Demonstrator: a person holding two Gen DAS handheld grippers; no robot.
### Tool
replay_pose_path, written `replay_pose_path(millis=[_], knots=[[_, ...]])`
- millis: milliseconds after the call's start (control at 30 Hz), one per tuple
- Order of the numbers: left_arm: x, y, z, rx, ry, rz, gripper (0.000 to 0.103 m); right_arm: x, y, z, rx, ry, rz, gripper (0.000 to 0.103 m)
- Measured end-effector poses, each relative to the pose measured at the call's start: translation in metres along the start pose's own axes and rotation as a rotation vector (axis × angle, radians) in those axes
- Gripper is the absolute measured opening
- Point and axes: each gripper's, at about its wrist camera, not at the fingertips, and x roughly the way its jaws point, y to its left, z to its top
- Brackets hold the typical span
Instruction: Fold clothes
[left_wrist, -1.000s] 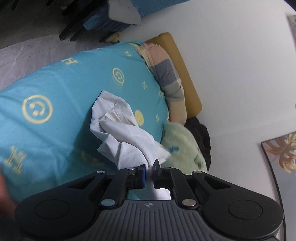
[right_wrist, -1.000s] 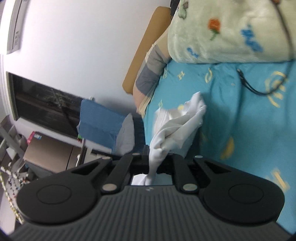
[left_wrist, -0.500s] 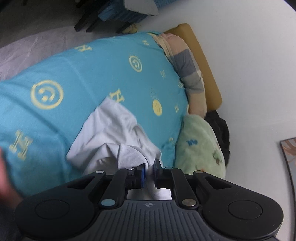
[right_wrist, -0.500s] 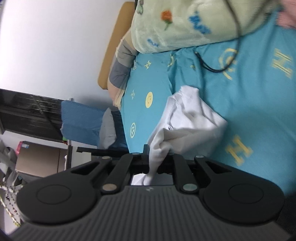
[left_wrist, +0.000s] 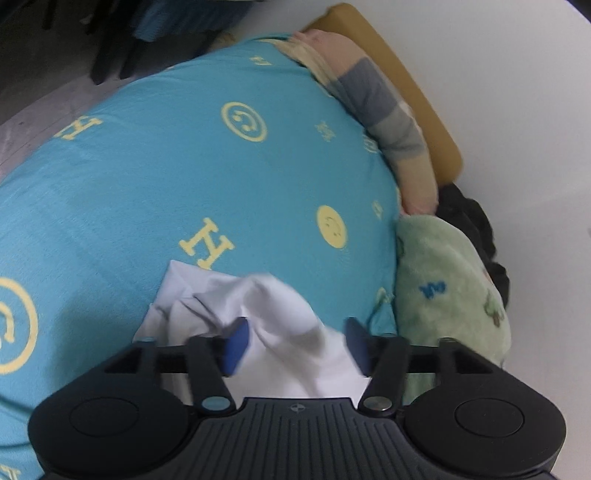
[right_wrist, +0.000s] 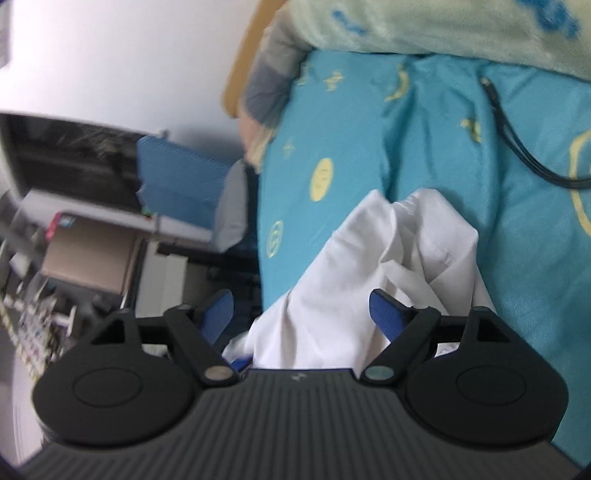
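Left wrist: one white garment (left_wrist: 280, 317), two spread fingers (left_wrist: 236, 345).

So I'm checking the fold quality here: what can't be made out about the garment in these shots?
- Crumpled white cotton garment: near part hidden behind the left gripper body, left wrist view.
- Its type and fold state: bunched and motion-blurred, both views.
- Lower edge behind the right gripper, right wrist view.
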Motion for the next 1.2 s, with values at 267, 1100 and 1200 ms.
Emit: replay_pose_path(millis=[267, 1100, 1200], knots=[[-0.001, -0.007, 0.0, 0.291, -0.115, 0.187, 0.087, 0.026, 0.023, 0.008, -0.411, -0.09, -0.154, 0.083], [0.067, -0.014, 0.004, 0.395, -0.135, 0.257, 0.012, 0.083, 0.013, 0.0, -0.639, -0.169, -0.408, 0.014], [0.061, -0.008, 0.008, 0.342, -0.103, 0.246, 0.03, 0.08, 0.015, 0.005, -0.571, -0.141, -0.397, 0.017]])
